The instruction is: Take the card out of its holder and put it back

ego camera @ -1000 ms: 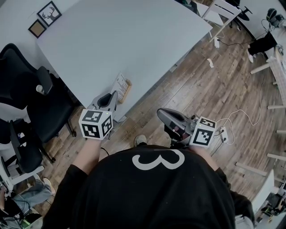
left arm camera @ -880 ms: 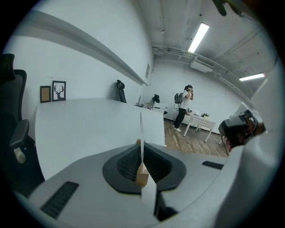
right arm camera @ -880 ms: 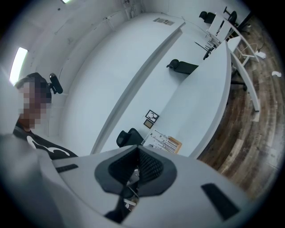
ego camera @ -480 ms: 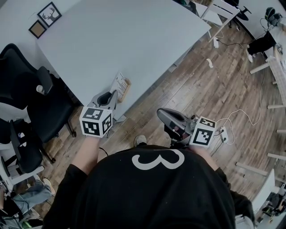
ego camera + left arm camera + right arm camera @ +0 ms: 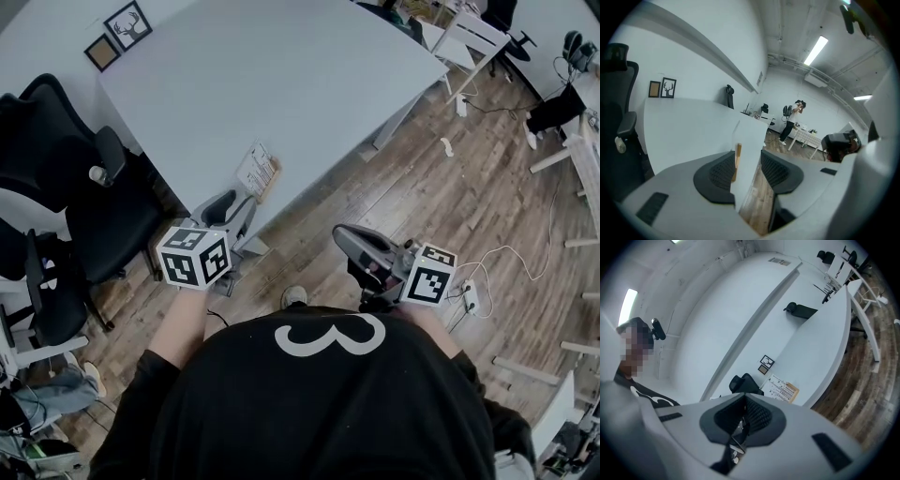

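Card (image 5: 253,169) seated in holder (image 5: 272,179), just ahead of left gripper (image 5: 234,204); its jaws opening, nothing between. Right gripper (image 5: 343,236) clenched, empty. We can't tell: extraction pending or cycle done.

Your left gripper (image 5: 231,208) is opening its fingers (image 5: 717,176), nothing pinched between them; your right gripper (image 5: 345,239) hangs low, its fingers pressed together.

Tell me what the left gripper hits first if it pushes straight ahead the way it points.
Most likely the card, standing in its wooden holder at the table edge. The left gripper points right at it with its jaws opening and not gripping it. How near it is remains unclear.
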### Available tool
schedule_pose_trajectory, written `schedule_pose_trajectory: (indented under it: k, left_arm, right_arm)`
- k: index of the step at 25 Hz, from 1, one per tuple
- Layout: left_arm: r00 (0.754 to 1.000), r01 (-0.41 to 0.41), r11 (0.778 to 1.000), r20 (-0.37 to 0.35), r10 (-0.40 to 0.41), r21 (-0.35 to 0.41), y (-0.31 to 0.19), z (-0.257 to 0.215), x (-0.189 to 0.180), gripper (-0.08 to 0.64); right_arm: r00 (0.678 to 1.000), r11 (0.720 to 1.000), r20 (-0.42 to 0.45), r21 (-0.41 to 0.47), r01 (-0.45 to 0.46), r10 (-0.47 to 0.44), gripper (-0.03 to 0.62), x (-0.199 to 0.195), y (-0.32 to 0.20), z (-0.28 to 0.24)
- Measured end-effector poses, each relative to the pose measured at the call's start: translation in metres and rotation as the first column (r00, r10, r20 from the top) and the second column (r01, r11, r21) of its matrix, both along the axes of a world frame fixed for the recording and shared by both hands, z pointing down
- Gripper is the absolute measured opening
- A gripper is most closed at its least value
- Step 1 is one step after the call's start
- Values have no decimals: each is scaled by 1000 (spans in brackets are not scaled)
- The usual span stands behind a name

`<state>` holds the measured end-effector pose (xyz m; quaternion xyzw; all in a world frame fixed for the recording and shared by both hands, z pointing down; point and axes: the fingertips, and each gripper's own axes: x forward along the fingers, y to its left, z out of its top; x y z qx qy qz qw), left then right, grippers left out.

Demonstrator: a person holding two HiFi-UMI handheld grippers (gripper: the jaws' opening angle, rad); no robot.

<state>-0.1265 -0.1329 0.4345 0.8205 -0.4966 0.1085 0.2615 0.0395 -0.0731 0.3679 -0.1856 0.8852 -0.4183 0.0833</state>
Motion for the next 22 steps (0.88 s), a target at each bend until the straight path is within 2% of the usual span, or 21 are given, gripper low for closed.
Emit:
schedule_pose_trajectory:
  k: [4,6,10,13,18,22]
  left_arm:
    - [997,-29,1000,-69,29,6,41,-22,21,164]
    - [990,-49,999,-132,50,12,62,-37,38,164]
    - [957,-92,995,-273,100,44,110,-69,80,163]
    - [929,-115,992,-348,128,57,152,-78,112,151]
    - [906,-151,985,-386,173,88,209,-91,146,38]
    - [906,-181,970,-355,229,163,250,-105,174,16]
  right_arm:
    - [999,999,-5,31,36,-36,11,7,17,-12]
    - [998,997,-11,39,61,-60,11,11,30,-17]
    - [994,992,-3,52,112,-112,11,19,58,-29]
    - [989,987,2,76,145,-146,11,28,87,-36]
    - [985,980,10,108,167,-170,11,50,132,-46]
    - [983,976,25,130,176,-180,11,69,170,-50]
